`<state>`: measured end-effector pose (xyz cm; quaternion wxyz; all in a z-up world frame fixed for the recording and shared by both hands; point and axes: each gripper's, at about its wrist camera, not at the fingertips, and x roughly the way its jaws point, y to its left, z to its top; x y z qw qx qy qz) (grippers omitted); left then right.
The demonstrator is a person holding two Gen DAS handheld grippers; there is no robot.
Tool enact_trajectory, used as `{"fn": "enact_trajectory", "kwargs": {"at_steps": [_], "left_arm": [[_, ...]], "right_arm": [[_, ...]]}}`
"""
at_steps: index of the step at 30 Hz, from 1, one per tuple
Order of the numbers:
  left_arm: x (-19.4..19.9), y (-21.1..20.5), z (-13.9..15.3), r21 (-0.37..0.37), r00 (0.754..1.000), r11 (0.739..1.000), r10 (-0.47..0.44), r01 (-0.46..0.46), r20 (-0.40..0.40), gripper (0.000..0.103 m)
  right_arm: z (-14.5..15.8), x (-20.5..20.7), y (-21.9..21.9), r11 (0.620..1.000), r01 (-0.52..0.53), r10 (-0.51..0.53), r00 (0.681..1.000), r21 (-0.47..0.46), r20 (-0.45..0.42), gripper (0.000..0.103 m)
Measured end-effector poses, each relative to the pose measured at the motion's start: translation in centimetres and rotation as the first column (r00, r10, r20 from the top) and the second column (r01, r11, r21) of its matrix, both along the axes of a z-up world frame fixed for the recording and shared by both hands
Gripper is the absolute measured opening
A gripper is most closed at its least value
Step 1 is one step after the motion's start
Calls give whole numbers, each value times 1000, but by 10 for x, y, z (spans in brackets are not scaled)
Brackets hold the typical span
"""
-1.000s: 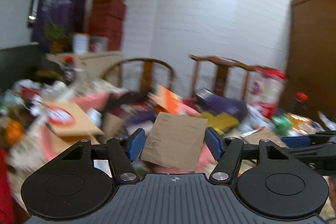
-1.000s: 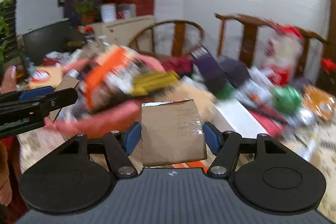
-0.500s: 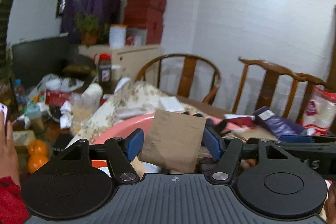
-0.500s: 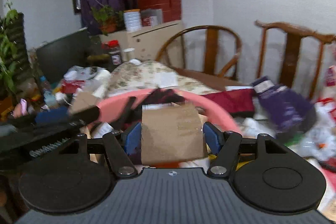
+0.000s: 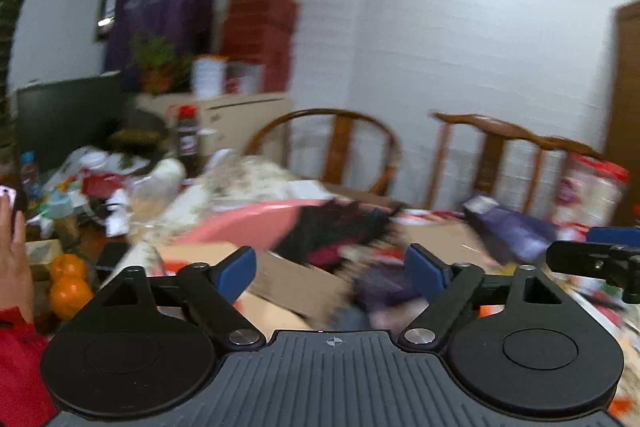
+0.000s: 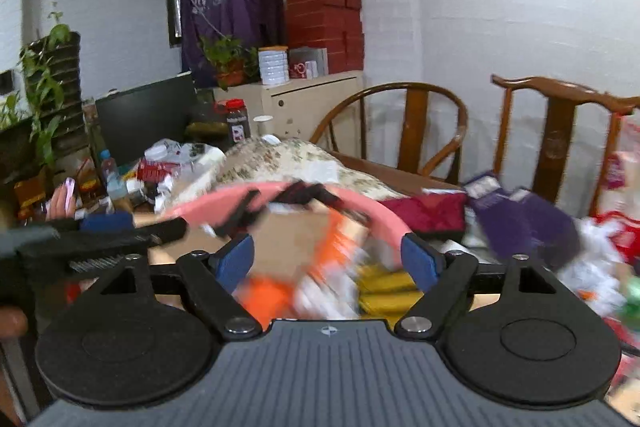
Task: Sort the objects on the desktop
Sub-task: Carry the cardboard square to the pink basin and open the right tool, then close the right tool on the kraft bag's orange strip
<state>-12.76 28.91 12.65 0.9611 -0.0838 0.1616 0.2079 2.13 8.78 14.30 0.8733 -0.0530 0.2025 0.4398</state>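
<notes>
1. Over the pink basin (image 6: pixel 372 215), both grippers have let go: the cardboard piece each held half a second ago now lies loose below the left gripper (image 5: pixel 331 267); the right gripper (image 6: pixel 328 259) is also wide open and empty. Drop done, I judge.
2. Counted: two oranges (image 5: pixel 68 281) left of the basin, two wooden chairs (image 6: pixel 408 131) behind it.

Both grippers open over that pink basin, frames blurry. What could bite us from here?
1. The two grippers crowd each other: the left gripper lies right beside the right gripper, so a collision seems possible.
2. The pink basin looks heaped; added items may slide off.
3. Motion blur over the orange package hides where it sits.
</notes>
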Motion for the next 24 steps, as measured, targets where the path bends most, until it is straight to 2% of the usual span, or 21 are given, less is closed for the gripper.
{"fn": "enact_trajectory", "kwargs": {"at_steps": [2, 5, 9, 10, 12, 16, 18, 24], "left_arm": [[-11, -26, -6, 8, 998, 998, -68, 68, 3, 95], [-16, -70, -22, -2, 985, 985, -174, 174, -10, 97], [5, -118, -57, -70, 952, 953, -299, 295, -70, 97], [9, -130, -63, -50, 946, 948, -317, 315, -65, 100], [24, -150, -76, -37, 940, 947, -320, 318, -121, 100], [49, -167, -91, -105, 912, 924, -381, 368, -155, 100], [58, -169, -96, -102, 915, 928, -370, 357, -163, 100], [83, -160, -110, -158, 923, 938, -334, 308, -190, 100]], "right_arm": [[-10, -7, -39, 1000, 15, -15, 1000, -9, 13, 92], [-40, -13, -92, 996, 34, -34, 999, -86, 2, 93], [-88, -12, -135, 979, 58, -67, 997, -193, -44, 93], [-99, -10, -142, 975, 62, -76, 995, -215, -58, 93], [-116, -7, -149, 965, 66, -85, 994, -255, -65, 93], [-135, 1, -157, 952, 91, -99, 995, -292, -14, 93], [-139, 9, -155, 953, 75, -81, 997, -293, -8, 93], [-150, 32, -131, 952, 8, -21, 999, -305, -39, 93]]}}
